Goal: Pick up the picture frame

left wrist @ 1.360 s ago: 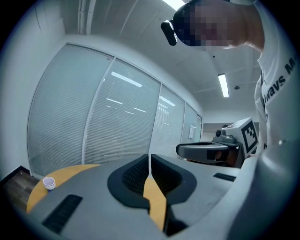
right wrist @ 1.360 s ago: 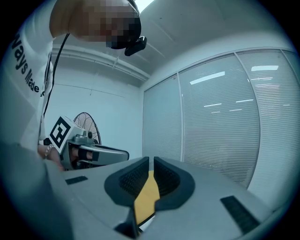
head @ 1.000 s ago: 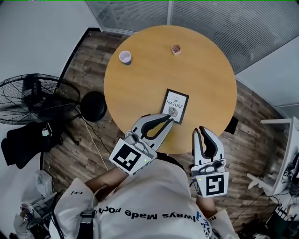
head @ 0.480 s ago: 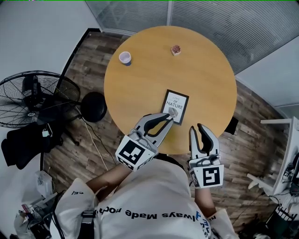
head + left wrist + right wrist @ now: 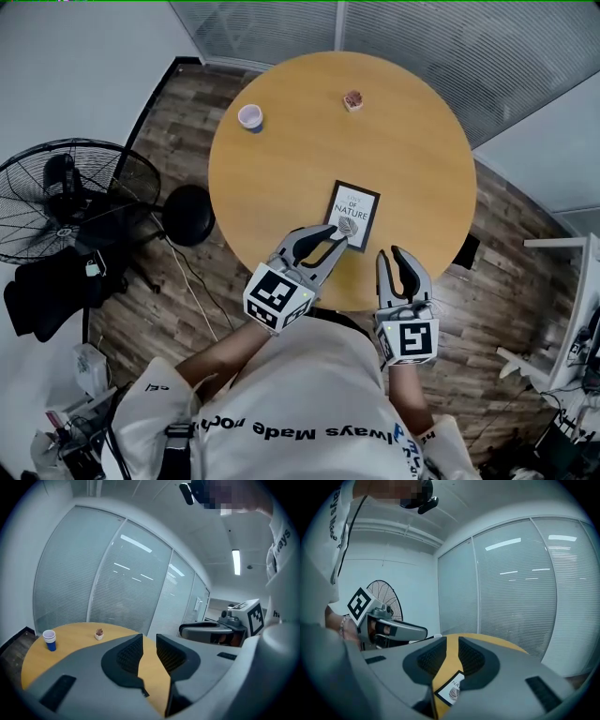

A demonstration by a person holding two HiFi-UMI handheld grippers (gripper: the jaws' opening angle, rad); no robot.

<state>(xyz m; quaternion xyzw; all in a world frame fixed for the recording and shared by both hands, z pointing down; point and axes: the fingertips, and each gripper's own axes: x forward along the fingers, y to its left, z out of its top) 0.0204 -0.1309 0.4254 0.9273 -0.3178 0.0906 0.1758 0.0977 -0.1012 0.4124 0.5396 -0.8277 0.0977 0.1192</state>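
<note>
The picture frame [image 5: 352, 215], black with a white "NATURE" print, lies flat on the round wooden table [image 5: 309, 159], near its front edge. My left gripper [image 5: 337, 236] reaches in from the lower left. Its tips are at the frame's near corner, and its jaws are open by a narrow gap with nothing between them. My right gripper [image 5: 392, 254] hovers over the table's front rim, to the right of the frame. It is open too and holds nothing. In the right gripper view a corner of the frame [image 5: 452, 691] shows below the right gripper [image 5: 453, 641]. The left gripper [image 5: 149, 639] points across the bare tabletop [image 5: 70, 641].
A small paper cup [image 5: 250, 116] stands at the table's far left and a tiny potted plant [image 5: 352, 99] at the back. A floor fan [image 5: 66, 197] and a round black base [image 5: 187, 214] stand on the wooden floor to the left. Glass walls with blinds lie beyond the table.
The right gripper has moved left and forward, up to the table's front rim. The left gripper's body has swung a little right while its tips stayed by the frame's corner.
</note>
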